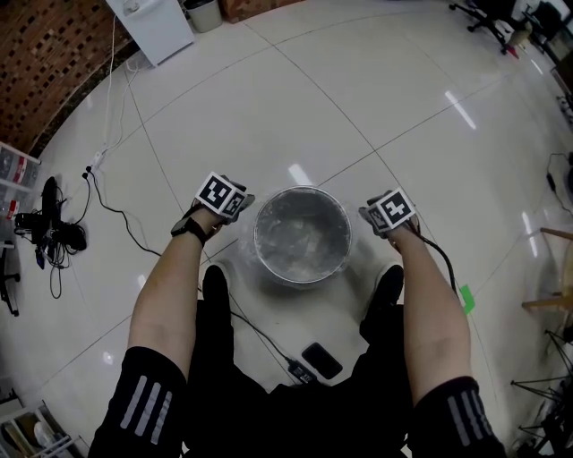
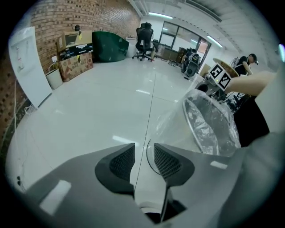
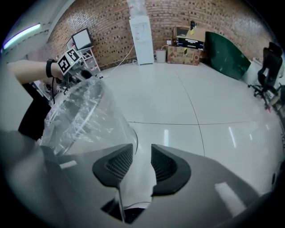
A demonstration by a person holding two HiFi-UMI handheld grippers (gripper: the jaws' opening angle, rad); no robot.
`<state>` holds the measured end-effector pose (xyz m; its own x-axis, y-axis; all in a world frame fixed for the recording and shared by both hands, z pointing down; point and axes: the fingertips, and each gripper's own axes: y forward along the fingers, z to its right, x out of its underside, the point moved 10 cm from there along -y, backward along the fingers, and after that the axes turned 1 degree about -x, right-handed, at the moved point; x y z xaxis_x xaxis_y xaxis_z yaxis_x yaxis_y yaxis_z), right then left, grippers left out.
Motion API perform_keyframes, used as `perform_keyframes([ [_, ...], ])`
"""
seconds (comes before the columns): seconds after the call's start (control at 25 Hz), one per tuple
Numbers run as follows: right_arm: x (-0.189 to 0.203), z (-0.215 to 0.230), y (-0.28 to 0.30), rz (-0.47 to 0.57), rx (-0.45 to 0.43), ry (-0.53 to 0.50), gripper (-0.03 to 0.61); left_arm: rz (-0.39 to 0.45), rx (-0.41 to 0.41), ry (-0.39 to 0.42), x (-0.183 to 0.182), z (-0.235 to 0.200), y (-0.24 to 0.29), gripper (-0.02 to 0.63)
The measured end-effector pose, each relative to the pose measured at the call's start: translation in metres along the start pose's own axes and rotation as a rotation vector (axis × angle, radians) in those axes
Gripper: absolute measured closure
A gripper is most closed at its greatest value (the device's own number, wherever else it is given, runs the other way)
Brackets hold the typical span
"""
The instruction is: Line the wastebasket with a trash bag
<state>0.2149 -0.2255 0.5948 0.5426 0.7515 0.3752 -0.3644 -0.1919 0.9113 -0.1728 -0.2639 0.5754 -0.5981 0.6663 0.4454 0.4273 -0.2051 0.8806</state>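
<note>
The left hand-held gripper point(image 1: 240, 207) sits just beside the wastebasket's point(image 1: 304, 280) left rim, its jaws partly apart and gripping nothing. The clear trash bag point(image 1: 303, 234) lines the basket (only the gripper views show it draped over the rim). The right hand-held gripper point(image 1: 369, 216) flanks the right rim, its jaws partly apart around a loose pale fold of film, unpinched. Open floor point(image 1: 358, 107) lies beyond; shoes point(image 1: 215, 284) crowd the near side.

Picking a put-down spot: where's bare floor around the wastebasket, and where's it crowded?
Free: tiles beyond the wastebasket up to the white cabinet, and right, toward the green tape. Crowded: between the shoes (black device, cable); floor cables at left.
</note>
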Motion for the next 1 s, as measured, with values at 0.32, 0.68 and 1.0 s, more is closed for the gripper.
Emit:
perform_keyframes([
  [0.32,-0.007,-0.014,-0.034,0.162,0.017,0.006,0.43,-0.092,0.018,0.036,0.021,0.021,0.005,0.479],
  [0.68,0.007,-0.037,-0.048,0.129,-0.006,-0.025,0.387,-0.179,-0.015,0.08,0.032,0.037,0.015,0.482],
  [1.0,-0.016,-0.065,-0.114,0.176,0.05,-0.237,0.387,-0.142,-0.033,0.083,0.033,0.029,-0.031,0.477],
])
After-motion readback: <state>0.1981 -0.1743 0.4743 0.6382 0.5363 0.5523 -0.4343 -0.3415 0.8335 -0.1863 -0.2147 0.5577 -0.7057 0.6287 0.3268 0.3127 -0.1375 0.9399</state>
